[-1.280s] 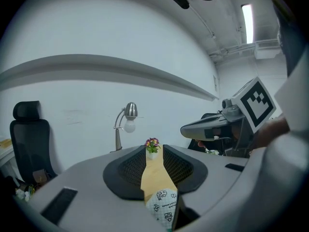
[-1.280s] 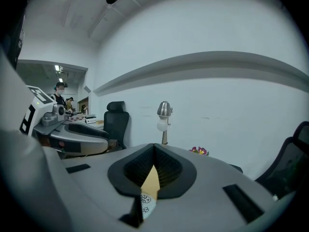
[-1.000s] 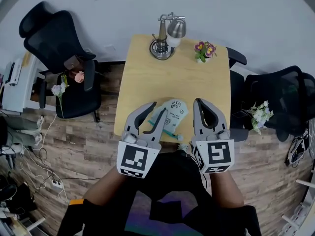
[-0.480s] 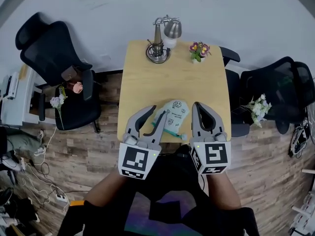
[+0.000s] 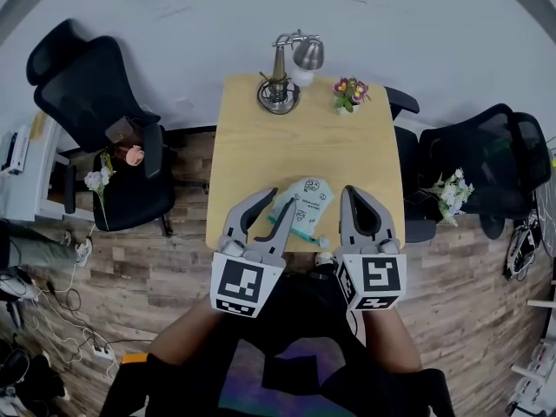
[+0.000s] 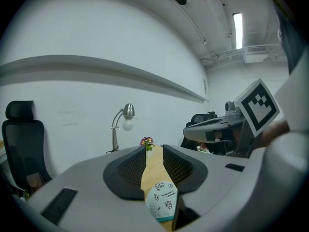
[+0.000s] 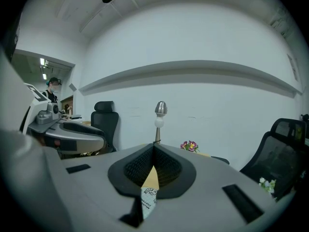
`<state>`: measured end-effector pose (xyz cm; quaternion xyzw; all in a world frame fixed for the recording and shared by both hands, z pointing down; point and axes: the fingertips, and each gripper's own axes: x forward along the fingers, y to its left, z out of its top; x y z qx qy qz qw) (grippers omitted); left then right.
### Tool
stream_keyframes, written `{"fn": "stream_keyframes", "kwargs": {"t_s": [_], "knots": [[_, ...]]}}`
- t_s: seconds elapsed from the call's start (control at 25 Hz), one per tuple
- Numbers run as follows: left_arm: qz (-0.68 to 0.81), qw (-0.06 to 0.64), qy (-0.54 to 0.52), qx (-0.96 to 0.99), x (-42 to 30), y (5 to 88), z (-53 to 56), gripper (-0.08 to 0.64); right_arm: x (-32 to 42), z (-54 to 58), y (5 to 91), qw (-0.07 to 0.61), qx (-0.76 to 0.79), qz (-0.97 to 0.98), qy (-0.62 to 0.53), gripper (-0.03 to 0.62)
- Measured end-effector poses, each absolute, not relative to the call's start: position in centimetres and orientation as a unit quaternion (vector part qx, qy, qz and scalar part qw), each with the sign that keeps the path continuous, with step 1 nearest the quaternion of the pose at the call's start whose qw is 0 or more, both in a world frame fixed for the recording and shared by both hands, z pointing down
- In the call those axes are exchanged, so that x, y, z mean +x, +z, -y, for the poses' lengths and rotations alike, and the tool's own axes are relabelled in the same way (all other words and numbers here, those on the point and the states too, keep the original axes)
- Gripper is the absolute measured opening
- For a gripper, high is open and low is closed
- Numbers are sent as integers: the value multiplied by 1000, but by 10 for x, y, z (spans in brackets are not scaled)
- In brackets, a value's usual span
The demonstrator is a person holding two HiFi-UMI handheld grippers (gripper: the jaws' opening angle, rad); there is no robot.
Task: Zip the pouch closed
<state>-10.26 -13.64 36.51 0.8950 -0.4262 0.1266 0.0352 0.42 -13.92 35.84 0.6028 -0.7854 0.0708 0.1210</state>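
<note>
A white pouch (image 5: 304, 203) printed with small cartoons lies at the near edge of the wooden table (image 5: 308, 142). Its teal zipper edge (image 5: 294, 229) faces me. My left gripper (image 5: 280, 196) hovers over the pouch's left side, jaws apart with a gap and nothing pinched. Through that gap the left gripper view shows the pouch (image 6: 161, 199) lying below. My right gripper (image 5: 351, 189) is shut and empty, just right of the pouch. The right gripper view shows a strip of the pouch (image 7: 148, 197) under its closed tips (image 7: 153, 148).
A silver desk lamp (image 5: 285, 69) and a small flower pot (image 5: 350, 92) stand at the table's far edge. Black office chairs stand to the left (image 5: 95, 85) and right (image 5: 473, 168). A person stands far off at the left of the right gripper view (image 7: 51, 88).
The right gripper has drifted slightly toward me beside the pouch. The left gripper holds its place, and neither pair of jaws has changed.
</note>
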Motion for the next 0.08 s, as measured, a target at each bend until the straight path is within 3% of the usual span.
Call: {"fn": "stream_keyframes", "kwargs": {"t_s": [0.08], "knots": [[426, 37, 128, 895, -104, 366, 135, 115, 3, 137, 360, 122, 603, 785, 73, 14]]}}
